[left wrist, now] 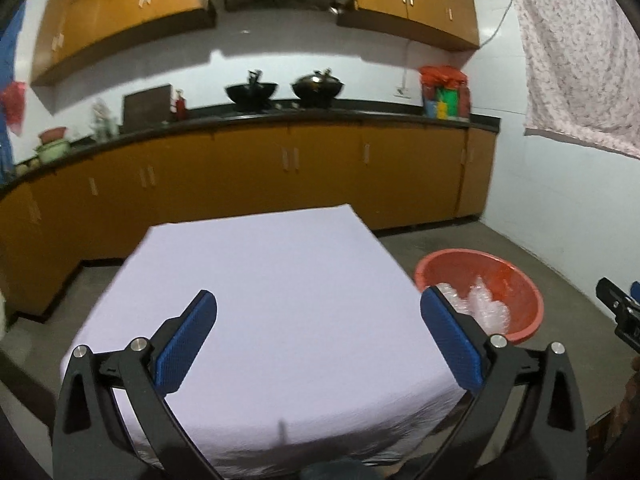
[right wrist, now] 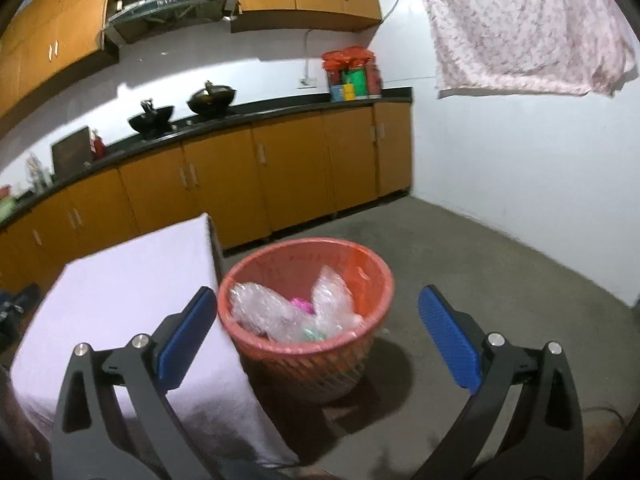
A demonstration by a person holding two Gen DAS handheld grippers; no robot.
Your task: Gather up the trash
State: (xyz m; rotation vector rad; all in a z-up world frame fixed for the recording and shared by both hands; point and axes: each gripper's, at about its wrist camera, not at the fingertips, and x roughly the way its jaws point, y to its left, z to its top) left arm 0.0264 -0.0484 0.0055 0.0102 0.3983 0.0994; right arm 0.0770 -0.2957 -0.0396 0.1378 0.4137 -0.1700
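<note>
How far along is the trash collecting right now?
Nearly done, it seems. The red basket beside the table already holds bubble wrap and small colourful bits. Nothing is in hand: left gripper and right gripper are open and empty. No trash shows on the tabletop.

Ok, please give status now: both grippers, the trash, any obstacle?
Left gripper open, empty. Right gripper open, empty. Bubble wrap in red basket beside table. Nothing in the way.
</note>
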